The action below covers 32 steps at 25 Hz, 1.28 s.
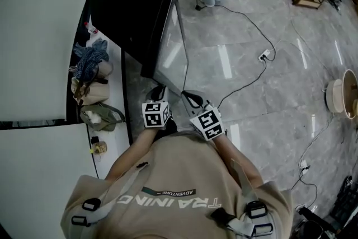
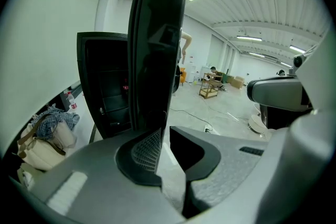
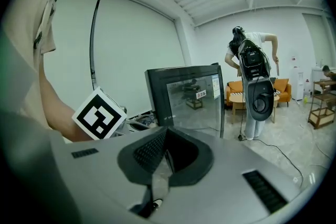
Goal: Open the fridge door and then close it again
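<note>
A white counter (image 1: 116,99) runs along the wall at the far left. It carries a crumpled blue checked cloth (image 1: 90,59) and soft beige bags (image 1: 89,91). Just beside it stands the fridge (image 1: 128,8), a tall, matt black box with its long axis upright and its open front facing the person. Its door (image 1: 172,47) is swung open and upright. It is a flat pane of glossy glass in a black frame, hinged on the side away from the counter, and its outer face points out over the open floor.

The left hand-held gripper (image 2: 163,134) is aimed at the door's thin free edge, which rises as a dark, smooth slab just past the fingertips. The ribbed pads stand a narrow way apart with only floor showing between them, and I cannot tell whether the left pad touches the door.

To the right, the right hand-held gripper (image 3: 167,136) has its jaws pressed together on nothing. It looks at the glass face, which mirrors the room. Polished grey stone tiles (image 1: 263,92) spread beyond, with a thin black cable (image 1: 251,25) winding across them.
</note>
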Tool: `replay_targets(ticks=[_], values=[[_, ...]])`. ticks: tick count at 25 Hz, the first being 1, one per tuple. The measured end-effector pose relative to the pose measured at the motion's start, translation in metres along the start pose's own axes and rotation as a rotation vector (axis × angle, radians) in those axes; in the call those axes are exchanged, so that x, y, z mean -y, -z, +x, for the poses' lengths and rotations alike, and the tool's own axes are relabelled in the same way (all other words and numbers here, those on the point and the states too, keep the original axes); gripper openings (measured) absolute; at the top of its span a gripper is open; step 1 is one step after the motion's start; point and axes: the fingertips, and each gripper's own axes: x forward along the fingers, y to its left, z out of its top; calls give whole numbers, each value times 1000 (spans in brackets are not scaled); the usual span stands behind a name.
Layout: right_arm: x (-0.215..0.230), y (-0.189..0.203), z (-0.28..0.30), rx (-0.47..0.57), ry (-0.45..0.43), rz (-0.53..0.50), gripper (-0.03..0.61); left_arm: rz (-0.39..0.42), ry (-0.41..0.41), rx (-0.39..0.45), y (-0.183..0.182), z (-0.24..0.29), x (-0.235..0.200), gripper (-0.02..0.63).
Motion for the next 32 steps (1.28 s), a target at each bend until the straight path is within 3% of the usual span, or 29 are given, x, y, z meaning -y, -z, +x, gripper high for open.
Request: replay_targets(ticks=[11, 18, 32], values=[[35, 17, -46, 12, -48, -12, -5, -52, -106, 28, 0, 4, 28, 43], [33, 28, -51, -5, -71, 17, -5, -86, -130, 7, 4, 6, 27, 43], [24, 12, -47, -40, -4, -2, -5, -49, -29, 16, -1, 11, 39, 43]])
